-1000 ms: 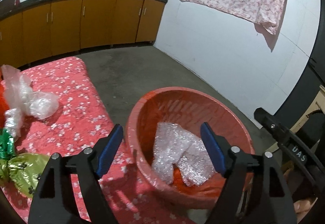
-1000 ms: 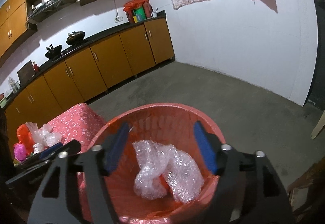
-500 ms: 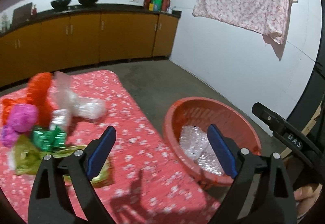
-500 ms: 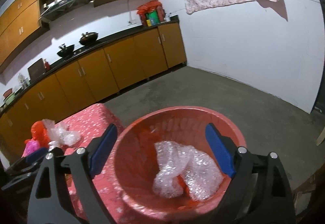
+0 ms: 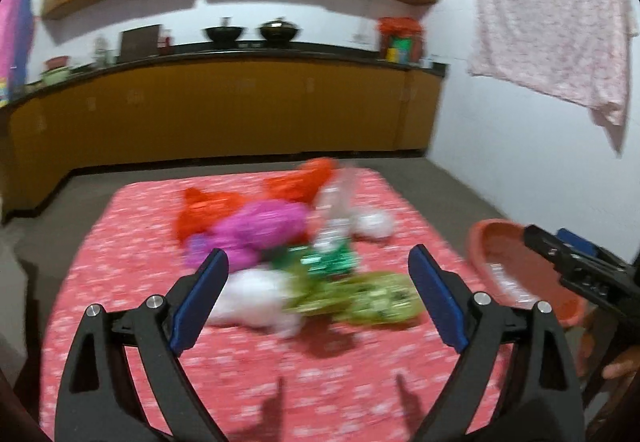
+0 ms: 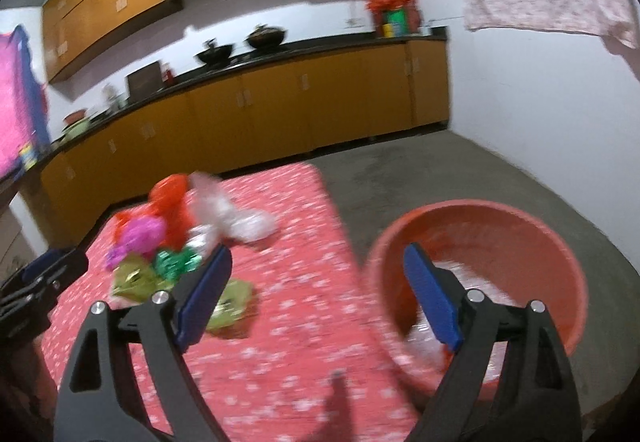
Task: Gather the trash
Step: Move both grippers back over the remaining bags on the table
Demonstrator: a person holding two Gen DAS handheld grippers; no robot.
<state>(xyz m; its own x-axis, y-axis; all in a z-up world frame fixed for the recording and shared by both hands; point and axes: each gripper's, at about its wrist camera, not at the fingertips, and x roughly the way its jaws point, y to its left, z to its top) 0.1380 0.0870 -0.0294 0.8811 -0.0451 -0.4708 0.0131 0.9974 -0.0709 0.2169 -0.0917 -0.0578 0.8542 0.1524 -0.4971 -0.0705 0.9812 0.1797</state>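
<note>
Your left wrist view looks straight onto the trash pile [image 5: 304,254] on the red floral cloth [image 5: 132,282]. It shows a white crumpled bag [image 5: 256,298] just ahead of the left finger and a green-gold wrapper [image 5: 376,298] ahead between the fingers. The right wrist view hides most of both behind its own left finger. Blur is heavy in both views, so fine detail on the pile is unreadable.

Your right wrist view shows the full orange basin [image 6: 520,226] on the floor, past the cloth's edge and ahead-right of the tool, with clear bubble wrap [image 6: 424,342] inside. The left view only catches a slice of that basin [image 5: 492,238], off to its right, behind the other tool.

Your left gripper [image 5: 316,298] is spread wide, holding nothing and touching nothing, above the cloth with the pile just ahead of its tips.

Your right gripper [image 6: 316,298] is also spread wide and empty. Its left finger is over the cloth and its right finger over the basin's near rim.

Magenta [image 5: 264,226], orange [image 5: 208,209] and clear plastic [image 5: 372,222] pieces lie farther ahead in the pile.
</note>
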